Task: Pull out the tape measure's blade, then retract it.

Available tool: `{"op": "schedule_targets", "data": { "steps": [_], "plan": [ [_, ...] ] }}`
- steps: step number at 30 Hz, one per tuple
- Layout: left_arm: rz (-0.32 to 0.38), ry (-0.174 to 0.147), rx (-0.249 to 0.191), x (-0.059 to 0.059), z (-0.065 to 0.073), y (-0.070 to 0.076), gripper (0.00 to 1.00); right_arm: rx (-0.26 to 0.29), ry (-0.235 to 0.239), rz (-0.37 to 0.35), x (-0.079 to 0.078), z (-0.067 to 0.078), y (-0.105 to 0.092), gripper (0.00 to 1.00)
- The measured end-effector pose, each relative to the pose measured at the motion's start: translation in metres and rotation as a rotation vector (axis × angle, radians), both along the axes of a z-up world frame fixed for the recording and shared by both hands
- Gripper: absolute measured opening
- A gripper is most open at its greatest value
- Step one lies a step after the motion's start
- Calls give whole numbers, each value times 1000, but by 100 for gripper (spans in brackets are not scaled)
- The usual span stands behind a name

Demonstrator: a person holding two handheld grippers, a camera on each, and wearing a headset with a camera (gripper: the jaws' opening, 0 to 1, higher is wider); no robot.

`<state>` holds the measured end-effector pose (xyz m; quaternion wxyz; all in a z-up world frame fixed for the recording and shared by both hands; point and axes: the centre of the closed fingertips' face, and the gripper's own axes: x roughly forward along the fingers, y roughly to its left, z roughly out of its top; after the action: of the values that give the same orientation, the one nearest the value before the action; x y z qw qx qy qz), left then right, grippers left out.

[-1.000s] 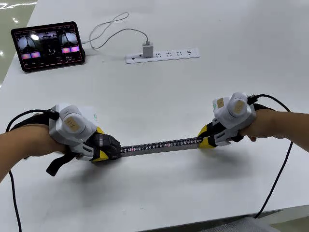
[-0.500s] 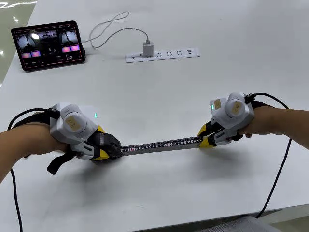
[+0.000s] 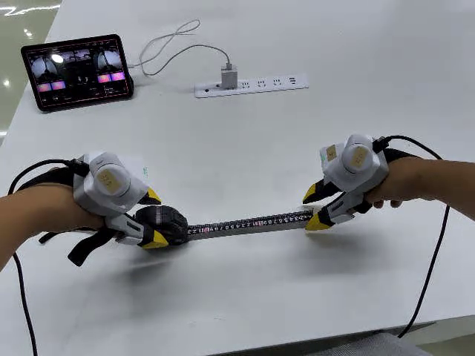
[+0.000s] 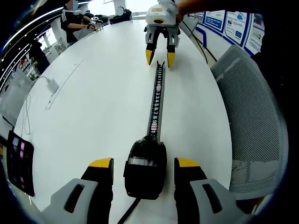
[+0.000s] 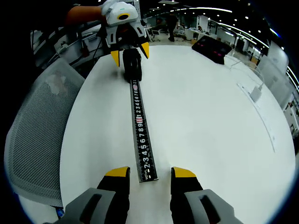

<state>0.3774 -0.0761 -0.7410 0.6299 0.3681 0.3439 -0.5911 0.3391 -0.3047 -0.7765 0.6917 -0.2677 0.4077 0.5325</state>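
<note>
On the white table (image 3: 245,111), your tape measure's blade (image 3: 249,222) lies extended and flat. Your left gripper (image 4: 144,163) straddles the black case (image 3: 167,224), jaws apart and not clamping it. Your right gripper (image 5: 150,172) gapes around the blade's tip without holding it.

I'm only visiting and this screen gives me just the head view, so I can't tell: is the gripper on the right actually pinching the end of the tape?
Observer: No. In the right gripper view the right gripper is open, and the end of the blade lies on the table between its jaws, with a gap on each side.
Operator: And the other one, at the black case?
Observer: The left gripper is open too. The case sits between its jaws with bare table on either side.
Operator: Is anyone else around?
Observer: Yes, the left gripper view shows a person in dark clothes near the table's far end.
</note>
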Motion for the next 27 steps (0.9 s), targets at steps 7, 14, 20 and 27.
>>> {"op": "schedule_targets", "data": {
  "steps": [7, 14, 20, 27],
  "plan": [
    [66, 26, -42, 2, 9, -3, 58, 16, -5, -34, -3, 6, 1, 34],
    [128, 23, -78, 7, 11, 3, 72, 27, -16, -70, -2, 10, -3, 40],
    [180, 33, -99, 3, 11, 14, 81, 47, -35, -120, 0, 16, -6, 45],
    [316, 18, -198, 11, 18, 25, 99, 60, -28, -200, -2, 19, -13, 53]
  ]
}}
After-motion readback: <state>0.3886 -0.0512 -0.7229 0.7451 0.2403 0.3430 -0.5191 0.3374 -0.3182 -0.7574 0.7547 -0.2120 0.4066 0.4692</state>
